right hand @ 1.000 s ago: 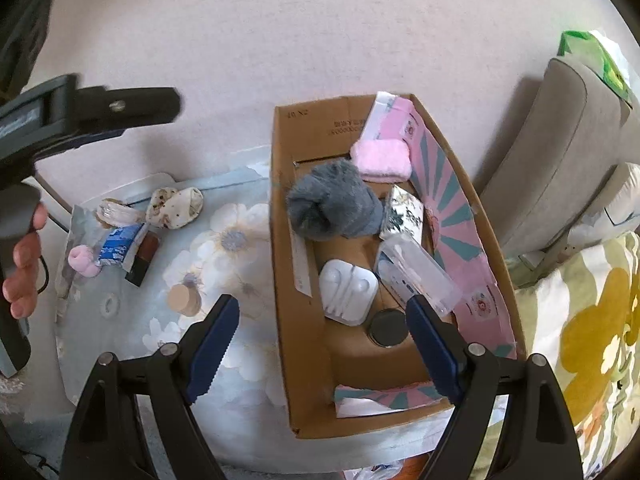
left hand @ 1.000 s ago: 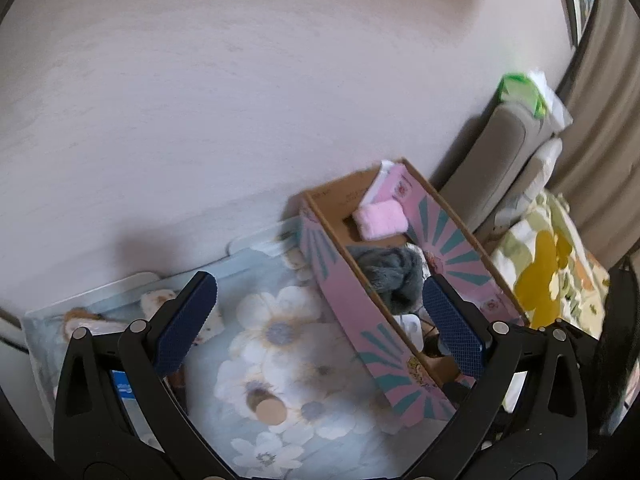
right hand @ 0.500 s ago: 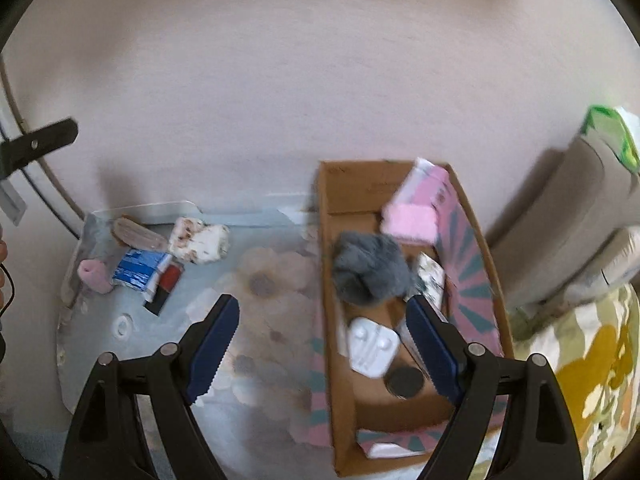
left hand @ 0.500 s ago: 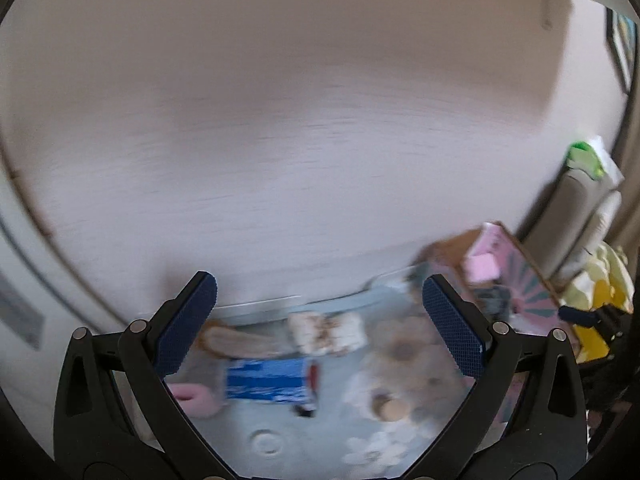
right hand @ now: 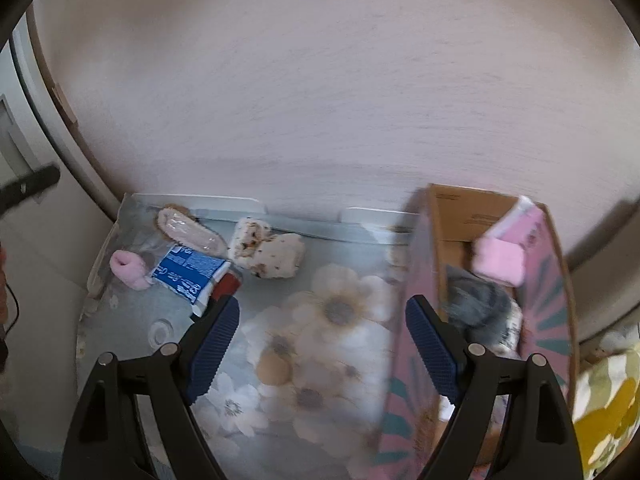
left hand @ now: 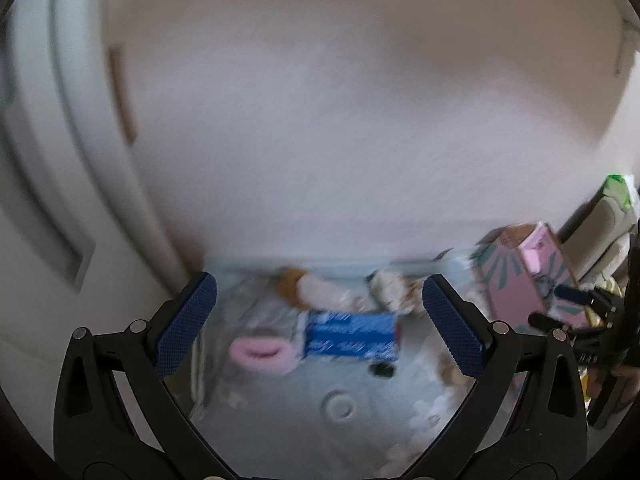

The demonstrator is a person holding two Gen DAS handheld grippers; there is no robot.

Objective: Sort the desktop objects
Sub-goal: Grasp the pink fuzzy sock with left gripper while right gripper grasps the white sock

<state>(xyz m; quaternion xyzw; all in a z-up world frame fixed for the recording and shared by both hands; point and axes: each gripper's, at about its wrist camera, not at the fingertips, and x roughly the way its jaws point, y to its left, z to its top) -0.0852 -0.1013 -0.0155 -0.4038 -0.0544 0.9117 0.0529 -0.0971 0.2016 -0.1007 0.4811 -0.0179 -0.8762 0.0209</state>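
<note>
With its fingers spread and empty, the left gripper [left hand: 320, 322] should descend squarely over the blue packet [left hand: 352, 336] lying between them, clear of the pink roll [left hand: 260, 354] beside it.

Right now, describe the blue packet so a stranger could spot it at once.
Start at the floral mat left of the pink cardboard box. At the mat's far left lies a cluster of small items near the wall. The blue packet lies flat there, beside a pink fuzzy roll; it is the only blue item, with white print.
</note>
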